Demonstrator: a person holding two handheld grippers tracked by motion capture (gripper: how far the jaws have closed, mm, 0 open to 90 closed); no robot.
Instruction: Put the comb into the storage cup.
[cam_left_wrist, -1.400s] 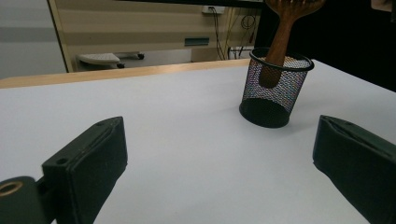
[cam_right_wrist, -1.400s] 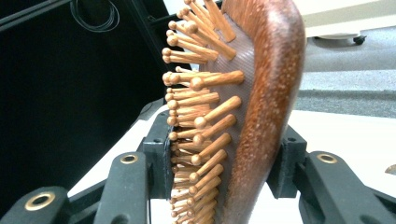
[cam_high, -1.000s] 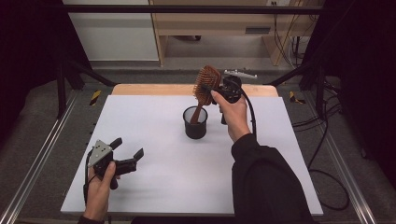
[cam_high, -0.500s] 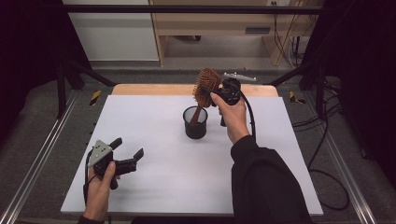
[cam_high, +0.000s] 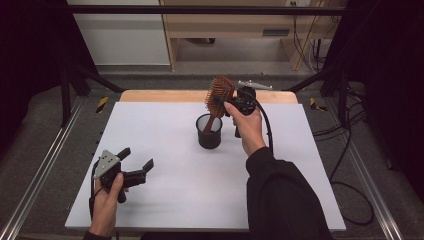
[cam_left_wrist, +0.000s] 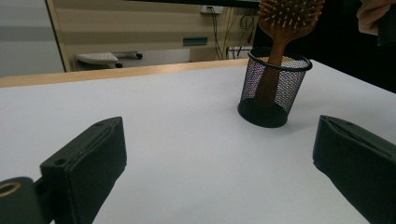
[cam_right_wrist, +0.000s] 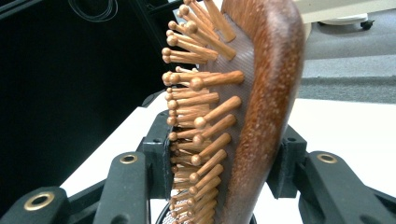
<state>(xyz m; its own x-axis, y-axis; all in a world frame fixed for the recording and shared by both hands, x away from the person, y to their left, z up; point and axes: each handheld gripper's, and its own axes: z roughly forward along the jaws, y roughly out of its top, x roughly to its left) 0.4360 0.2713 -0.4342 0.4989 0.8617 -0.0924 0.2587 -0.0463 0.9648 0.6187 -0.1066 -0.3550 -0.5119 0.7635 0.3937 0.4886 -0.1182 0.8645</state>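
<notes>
**Brush in the cup, grip not yet let go**

Here we are at the far middle of the white table (cam_high: 165, 200), and the right gripper (cam_high: 231, 103) has the wooden hairbrush (cam_high: 219, 95) by its head. The gripper's own view tells it well: the two black jaws are pressed in on the brush head from either side, one against the pegs, the other against the smooth wooden back. That is a firm clamp, no daylight on either side.

Now look where the handle is. It runs down inside the black mesh cup (cam_high: 209, 132), and the left gripper view shows it through the mesh, reaching low toward the bottom. Whether it rests on the base I cannot tell. The brush leans a little, head up and well clear of the rim.

The left gripper (cam_high: 134, 165) sits out at the near left corner of the table, well apart from the cup, jaws wide apart and holding nothing. It points toward the cup and takes no part.

So where does that leave the job? By my reading the hard part is done: the brush is up, carried over and fed handle-first into the cup. What is left is the release, opening those jaws so the brush settles against the rim, then drawing the hand away without tipping the light cup.
</notes>
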